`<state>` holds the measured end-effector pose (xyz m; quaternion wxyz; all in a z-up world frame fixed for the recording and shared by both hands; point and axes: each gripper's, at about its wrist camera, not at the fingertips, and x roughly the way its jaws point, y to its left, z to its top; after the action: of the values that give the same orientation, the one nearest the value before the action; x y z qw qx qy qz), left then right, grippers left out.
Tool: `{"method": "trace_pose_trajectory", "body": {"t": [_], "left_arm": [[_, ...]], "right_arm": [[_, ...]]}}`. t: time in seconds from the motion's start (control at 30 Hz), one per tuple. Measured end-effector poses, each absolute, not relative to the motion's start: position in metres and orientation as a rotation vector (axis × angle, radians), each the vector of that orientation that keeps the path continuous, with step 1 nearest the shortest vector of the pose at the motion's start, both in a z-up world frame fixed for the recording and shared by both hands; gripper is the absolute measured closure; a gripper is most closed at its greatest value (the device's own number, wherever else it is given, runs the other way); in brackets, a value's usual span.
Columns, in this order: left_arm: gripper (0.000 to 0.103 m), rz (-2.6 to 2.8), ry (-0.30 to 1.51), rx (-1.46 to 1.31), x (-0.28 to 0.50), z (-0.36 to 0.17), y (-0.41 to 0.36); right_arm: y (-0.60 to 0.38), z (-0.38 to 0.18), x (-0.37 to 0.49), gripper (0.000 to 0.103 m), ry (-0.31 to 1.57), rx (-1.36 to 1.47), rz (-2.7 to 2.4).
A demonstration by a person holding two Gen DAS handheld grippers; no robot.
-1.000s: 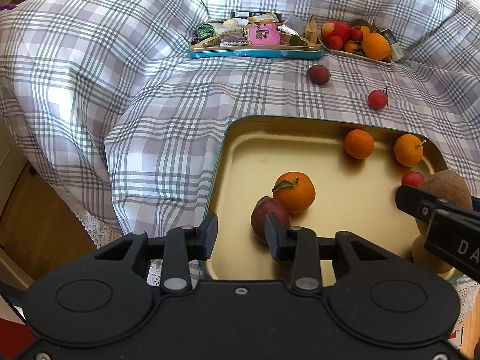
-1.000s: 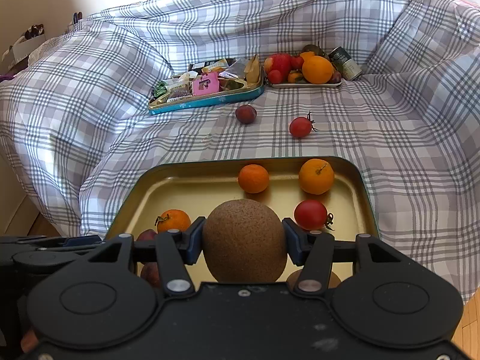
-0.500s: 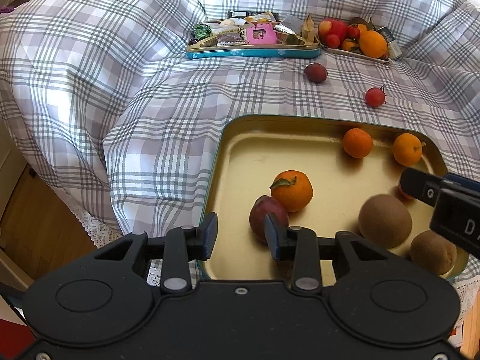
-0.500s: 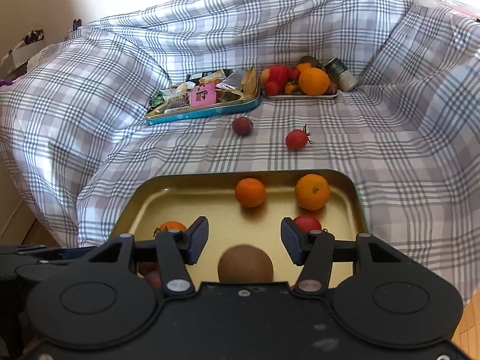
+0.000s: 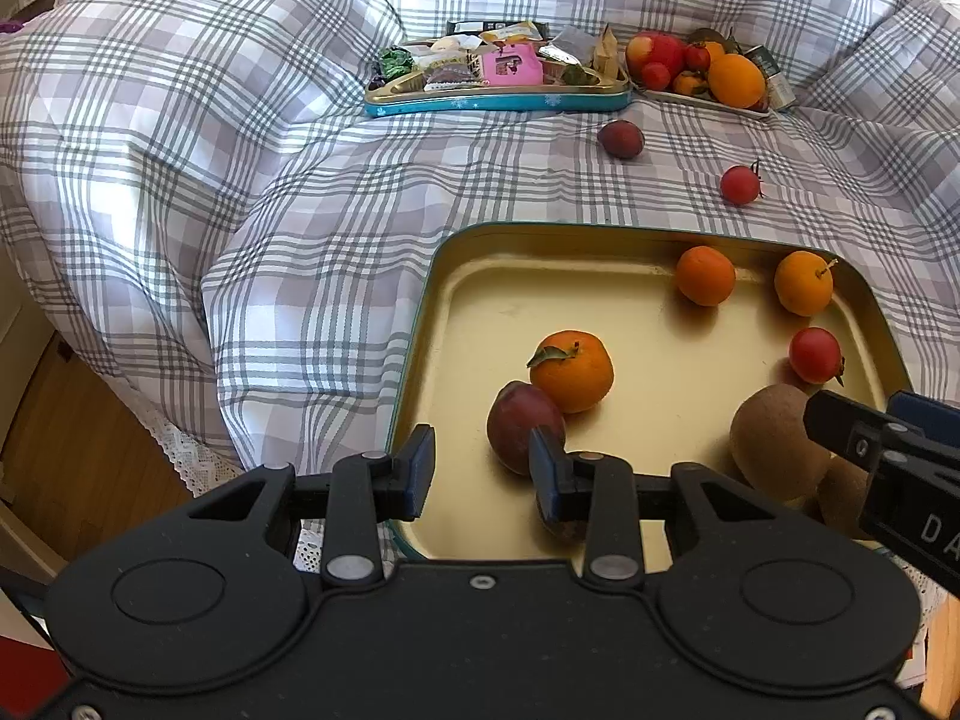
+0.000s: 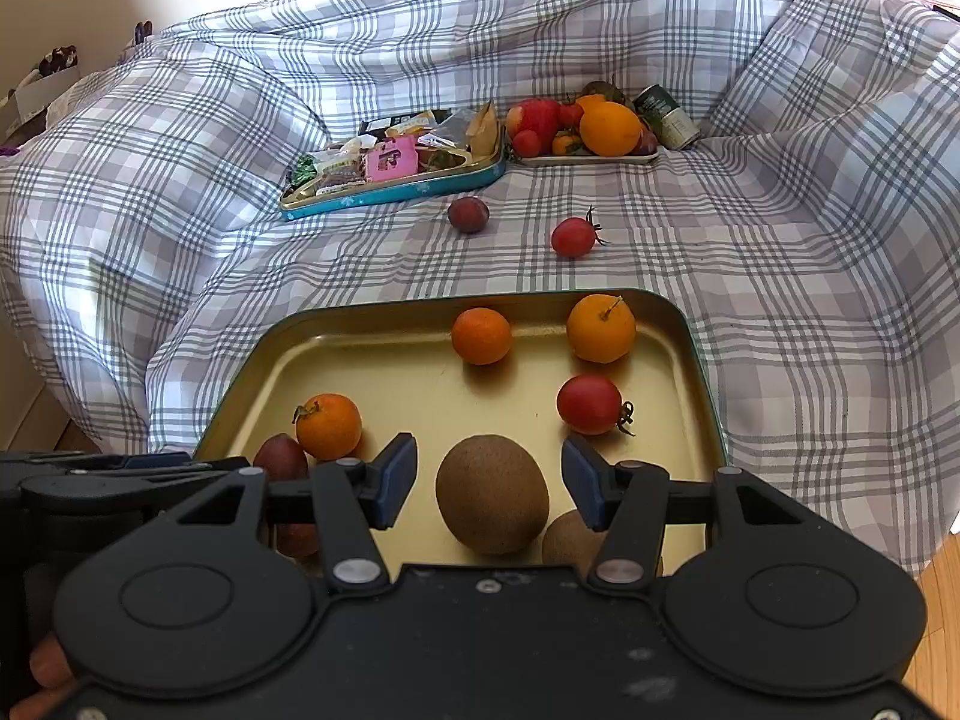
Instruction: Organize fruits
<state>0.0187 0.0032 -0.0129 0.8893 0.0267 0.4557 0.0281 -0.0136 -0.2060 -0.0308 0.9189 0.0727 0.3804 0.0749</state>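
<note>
A gold tray [image 5: 540, 276] on the plaid bedspread holds a leafy orange [image 5: 573, 369], a dark plum [image 5: 519, 432], two mandarins [image 5: 705, 275], a tomato [image 5: 814, 354] and two brown kiwis. In the right wrist view the larger kiwi [image 6: 492, 495] lies on the tray [image 6: 390, 372] under my right gripper [image 6: 489, 483]. That gripper is open, with a gap between each pad and the kiwi. The smaller kiwi [image 6: 567, 537] lies behind the right finger. My left gripper [image 5: 483, 471] hangs open and empty over the tray's near left rim, with the plum just beyond its right finger.
A loose plum [image 5: 621, 139] and a loose tomato [image 5: 740, 184] lie on the bedspread beyond the tray. At the back stand a blue-rimmed snack tray [image 5: 498, 99] and a plate of fruit [image 5: 708, 99] with a can [image 6: 666, 117] beside it. Wooden floor [image 5: 72, 450] shows at the left.
The right gripper held the large kiwi a second ago; it has let go, and the kiwi now rests on the tray beside the smaller one. The left gripper has stayed put.
</note>
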Motion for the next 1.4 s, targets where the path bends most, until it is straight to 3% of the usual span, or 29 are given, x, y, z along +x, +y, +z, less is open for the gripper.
{"method": "trace_pose_trajectory", "body": {"t": [1.4], "left_arm": [[0.059, 0.063, 0.972, 0.054, -0.002, -0.023, -0.007]], "right_arm": [[-0.207, -0.043, -0.032, 0.046, 0.827, 0.178, 0.086]]}}
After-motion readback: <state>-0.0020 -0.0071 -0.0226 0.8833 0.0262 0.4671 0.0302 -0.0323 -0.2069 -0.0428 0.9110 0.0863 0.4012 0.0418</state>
